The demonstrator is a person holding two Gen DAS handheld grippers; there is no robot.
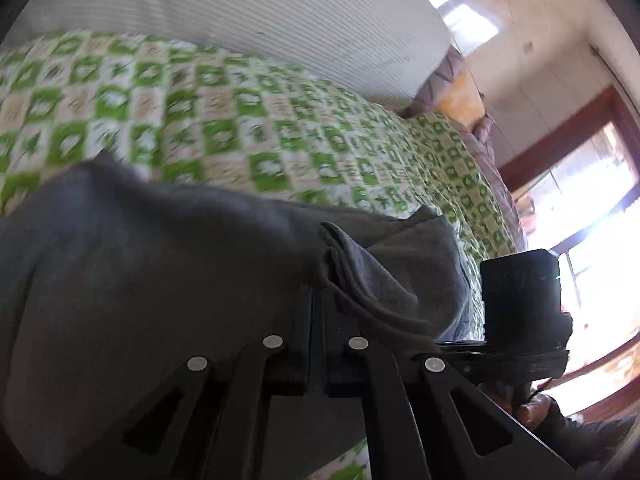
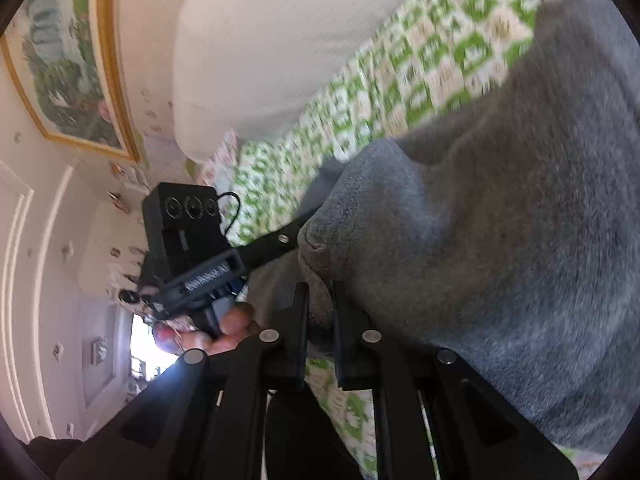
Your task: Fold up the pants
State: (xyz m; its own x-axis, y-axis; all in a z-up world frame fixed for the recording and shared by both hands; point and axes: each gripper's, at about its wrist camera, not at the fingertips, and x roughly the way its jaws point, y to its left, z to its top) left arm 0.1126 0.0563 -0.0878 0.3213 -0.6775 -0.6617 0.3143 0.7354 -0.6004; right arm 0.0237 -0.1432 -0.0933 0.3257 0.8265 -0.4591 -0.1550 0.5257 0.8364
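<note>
Honestly, both tools are clamped on edges of the grey pants point(image 2: 500, 240), which hang over the green-checked bedspread point(image 1: 240, 120). The left tool point(image 1: 318, 300) and right tool point(image 2: 320, 300) should probably stay level so the fold lands square on that bedspread.

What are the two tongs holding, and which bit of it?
Both hold the grey pants. The left tongs pinch a bunched fold at the cloth's edge; the right tongs pinch a thick hemmed edge. Which end of the pants this is cannot be told.
</note>
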